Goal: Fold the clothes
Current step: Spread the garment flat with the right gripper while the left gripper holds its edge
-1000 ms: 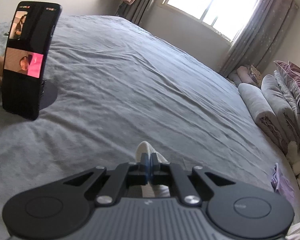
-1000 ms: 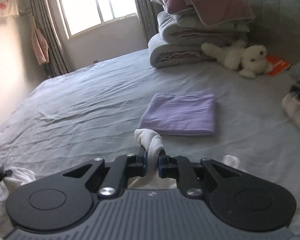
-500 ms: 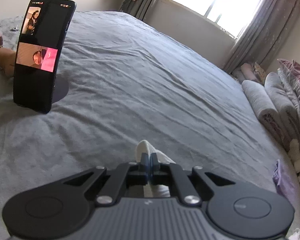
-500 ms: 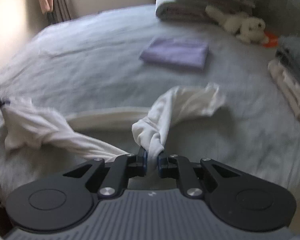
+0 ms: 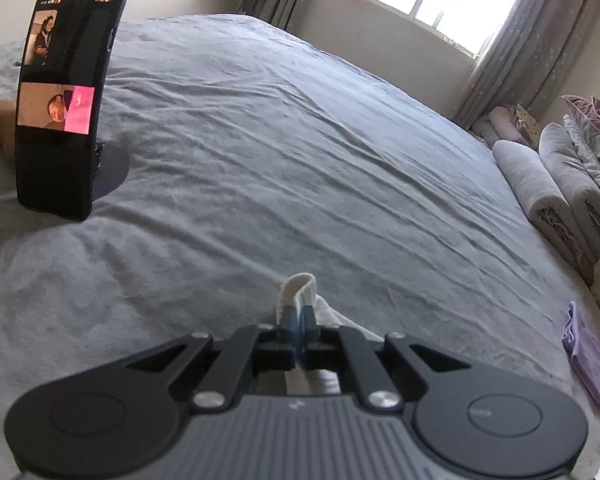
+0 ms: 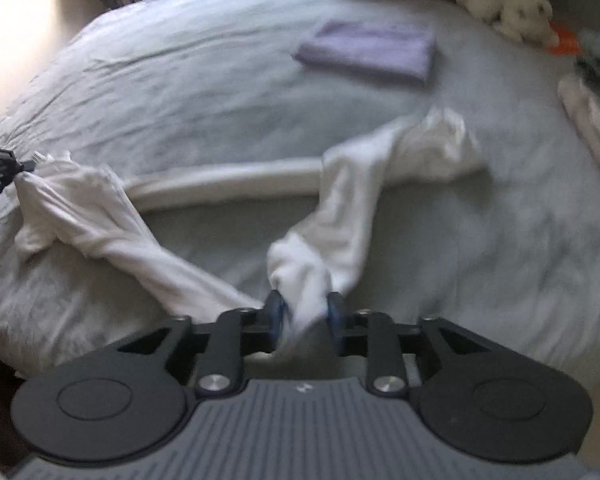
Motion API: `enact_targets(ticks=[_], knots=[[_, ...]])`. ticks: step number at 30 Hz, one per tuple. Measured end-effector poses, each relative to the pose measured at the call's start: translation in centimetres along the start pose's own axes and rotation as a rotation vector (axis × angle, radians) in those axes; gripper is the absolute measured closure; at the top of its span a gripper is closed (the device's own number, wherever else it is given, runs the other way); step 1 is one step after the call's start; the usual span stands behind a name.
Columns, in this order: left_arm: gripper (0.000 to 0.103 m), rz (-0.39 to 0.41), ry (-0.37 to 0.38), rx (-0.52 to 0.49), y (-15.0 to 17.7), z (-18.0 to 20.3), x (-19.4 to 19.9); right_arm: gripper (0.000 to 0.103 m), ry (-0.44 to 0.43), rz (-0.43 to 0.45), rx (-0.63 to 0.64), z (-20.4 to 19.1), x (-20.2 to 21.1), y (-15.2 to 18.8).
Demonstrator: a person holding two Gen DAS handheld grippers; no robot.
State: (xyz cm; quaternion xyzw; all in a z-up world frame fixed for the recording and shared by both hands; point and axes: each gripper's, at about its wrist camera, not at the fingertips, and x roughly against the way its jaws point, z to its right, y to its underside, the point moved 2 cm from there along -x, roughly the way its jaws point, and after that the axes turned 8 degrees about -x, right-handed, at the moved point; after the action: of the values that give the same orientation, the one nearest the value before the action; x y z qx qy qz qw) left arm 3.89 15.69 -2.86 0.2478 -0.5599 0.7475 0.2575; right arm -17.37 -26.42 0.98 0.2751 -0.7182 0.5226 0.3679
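Note:
A white garment [image 6: 340, 216] lies stretched across the near edge of the grey bed [image 6: 204, 92]. In the right wrist view my right gripper [image 6: 304, 314] has its jaws opening. A bunched fold of the garment still sits between the blue pads [image 6: 275, 314], loose and blurred. In the left wrist view my left gripper [image 5: 298, 320] is shut on another corner of the white garment [image 5: 298, 288], which pokes up past the pads. The left gripper [image 6: 24, 166] also shows at the far left of the right wrist view, holding that corner just above the bed.
A folded lilac cloth [image 6: 368, 50] lies farther back on the bed, with a white plush toy [image 6: 508, 4] and stacked bedding [image 5: 556, 184] beyond. A phone on a stand [image 5: 64, 100] stands at the left. Folded clothes [image 6: 592, 120] lie at the right edge.
The right gripper tilted downward and came lower toward the bed, and its jaws have parted around the white fold. The left gripper stayed shut on its corner and barely moved.

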Motion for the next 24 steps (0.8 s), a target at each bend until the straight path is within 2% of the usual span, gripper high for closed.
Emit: enact_targets(ticks=[3,7,14,20,24], knots=[[0.101,-0.006,-0.003,0.000,0.1,0.2,-0.4,0.067,-0.018,0.029,0.012,-0.7,-0.3,-1.6],[0.101,-0.011,-0.011,-0.015,0.1,0.6,-0.7,0.066,-0.085,0.040,0.059,-2.4,-1.8,-3.7],[0.101,-0.016,-0.035,-0.074,0.3,1.2,-0.4,0.066,-0.282,0.028,0.131,-6.5,-6.5,-6.7],[0.101,-0.022,-0.031,-0.117,1.0,0.5,0.5,0.066,-0.387,-0.006,0.183,-8.9,-9.7,-6.7],[0.101,-0.028,-0.016,-0.123,1.5,-0.3,1.1,0.066,-0.434,-0.035,0.254,-10.3,-10.1,-6.6]])
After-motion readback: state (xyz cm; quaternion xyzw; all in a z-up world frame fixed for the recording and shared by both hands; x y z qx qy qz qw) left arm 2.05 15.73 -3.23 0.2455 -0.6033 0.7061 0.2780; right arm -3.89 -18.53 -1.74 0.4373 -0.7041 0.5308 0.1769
